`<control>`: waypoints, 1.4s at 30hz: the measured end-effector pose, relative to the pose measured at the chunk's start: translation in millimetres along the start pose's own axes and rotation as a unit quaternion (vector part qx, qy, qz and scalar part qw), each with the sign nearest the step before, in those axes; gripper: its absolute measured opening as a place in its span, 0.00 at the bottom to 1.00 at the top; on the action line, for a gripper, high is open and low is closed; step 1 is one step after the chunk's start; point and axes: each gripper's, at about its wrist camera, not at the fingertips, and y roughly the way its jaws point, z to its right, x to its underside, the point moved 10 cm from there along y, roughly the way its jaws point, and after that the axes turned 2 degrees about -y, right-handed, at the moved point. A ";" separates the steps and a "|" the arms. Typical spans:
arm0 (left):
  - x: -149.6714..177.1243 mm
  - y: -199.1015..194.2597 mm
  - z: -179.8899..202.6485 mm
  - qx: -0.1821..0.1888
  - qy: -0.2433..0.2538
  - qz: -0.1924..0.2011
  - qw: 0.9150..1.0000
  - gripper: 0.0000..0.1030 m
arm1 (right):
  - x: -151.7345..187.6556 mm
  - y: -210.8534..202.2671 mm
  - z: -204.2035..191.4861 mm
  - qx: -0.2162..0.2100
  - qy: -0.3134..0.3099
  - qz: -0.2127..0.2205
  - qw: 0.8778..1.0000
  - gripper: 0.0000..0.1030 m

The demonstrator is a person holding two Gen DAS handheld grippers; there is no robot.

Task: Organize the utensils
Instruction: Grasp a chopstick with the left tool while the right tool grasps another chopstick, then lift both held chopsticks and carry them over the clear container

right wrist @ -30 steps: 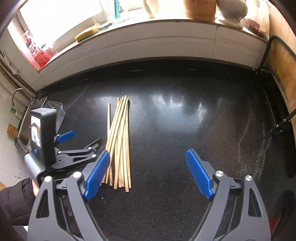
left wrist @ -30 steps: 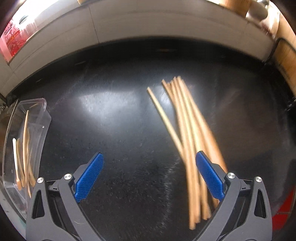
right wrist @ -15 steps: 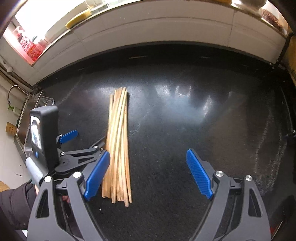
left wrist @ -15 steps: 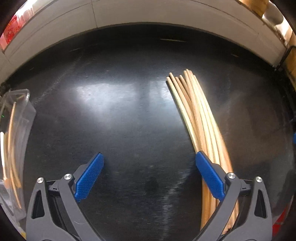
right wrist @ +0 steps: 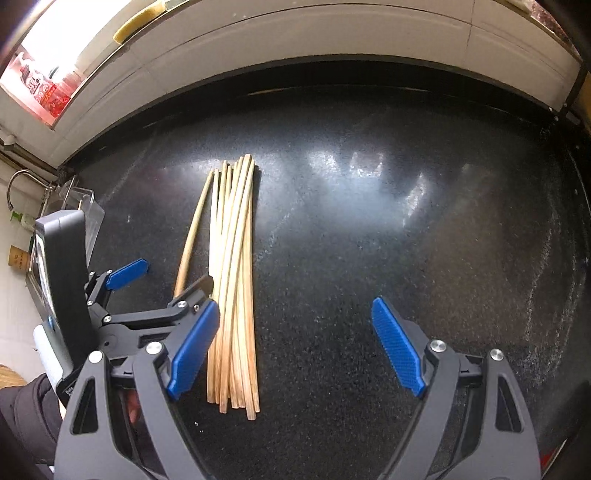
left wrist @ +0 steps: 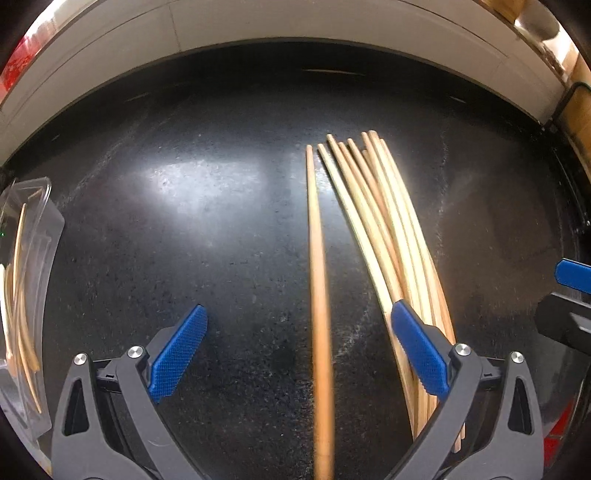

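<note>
Several wooden chopsticks lie in a bundle on the black countertop. One chopstick lies apart, left of the bundle. My left gripper is open and hangs over it, with that stick between its blue fingers and untouched; its right finger overlaps the bundle's edge. In the right wrist view, the left gripper straddles the single chopstick. My right gripper is open just right of the bundle, with its left finger over the bundle's edge.
A clear plastic container holding several chopsticks stands at the counter's left end, near a sink tap. A white tiled ledge runs along the back. A dark sleeve shows behind the left gripper.
The right gripper has come down nearer the counter and the bundle. In the left wrist view, one chopstick now lies apart from the bundle, between the left jaws.
</note>
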 end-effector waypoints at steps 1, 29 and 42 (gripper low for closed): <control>0.4 -1.9 -2.6 0.006 -0.009 0.002 1.000 0.94 | -1.1 2.2 -1.0 0.000 -0.002 -0.001 1.000 0.77; 2.8 -0.5 -32.0 -0.020 0.017 0.062 0.998 0.92 | -16.0 63.0 -26.4 0.071 -0.113 0.045 0.990 0.42; -19.1 -5.1 -8.9 -0.006 0.036 0.071 0.997 0.06 | -24.3 60.4 -11.1 0.053 -0.041 0.025 0.997 0.07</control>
